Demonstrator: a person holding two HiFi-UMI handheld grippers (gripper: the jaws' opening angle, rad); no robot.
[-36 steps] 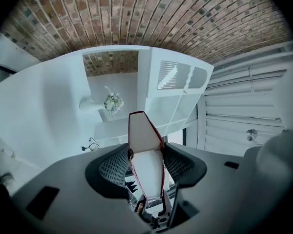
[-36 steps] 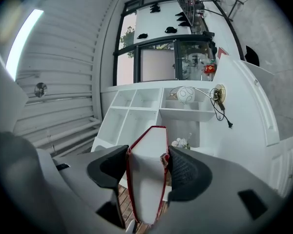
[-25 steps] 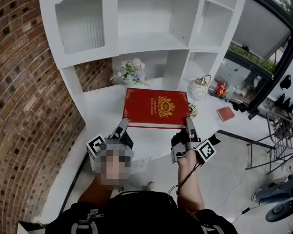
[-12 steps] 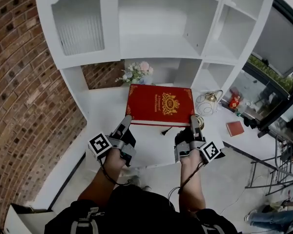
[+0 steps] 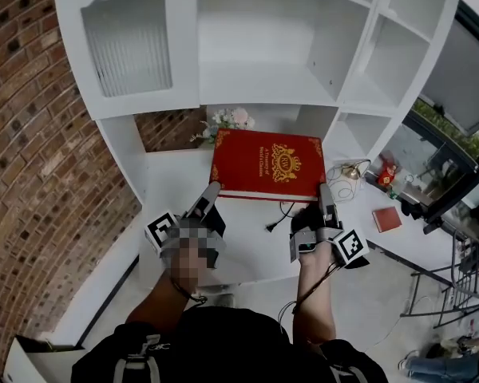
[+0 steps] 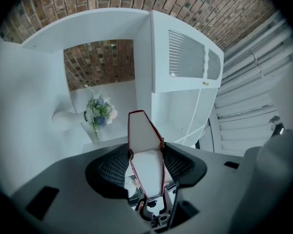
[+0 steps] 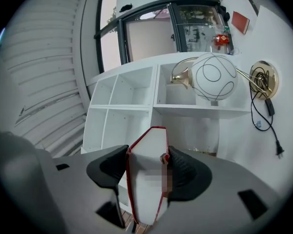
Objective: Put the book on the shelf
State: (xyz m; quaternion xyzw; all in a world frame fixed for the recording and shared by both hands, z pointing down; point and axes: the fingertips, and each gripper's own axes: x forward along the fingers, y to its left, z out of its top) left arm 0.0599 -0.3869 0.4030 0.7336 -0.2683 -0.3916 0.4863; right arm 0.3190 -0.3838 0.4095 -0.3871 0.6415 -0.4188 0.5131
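A large red book point(image 5: 266, 164) with a gold crest is held flat in the air above the white desk, in front of the white shelf unit point(image 5: 255, 46). My left gripper point(image 5: 211, 191) is shut on the book's near left corner, and my right gripper point(image 5: 325, 191) is shut on its near right corner. In the left gripper view the book's page edge point(image 6: 145, 150) stands between the black pads. The right gripper view shows the same: the book point(image 7: 147, 177) clamped between both pads.
A flower bunch point(image 5: 227, 120) stands on the desk behind the book. A round wire lamp point(image 7: 214, 77) with its cord and plug point(image 5: 273, 224) lies at the right. A small red book point(image 5: 386, 219) lies further right. A brick wall point(image 5: 40, 158) is at the left.
Both grippers have lifted the book up and away toward the shelf unit. My head has tilted up, so more of the shelf compartments show.
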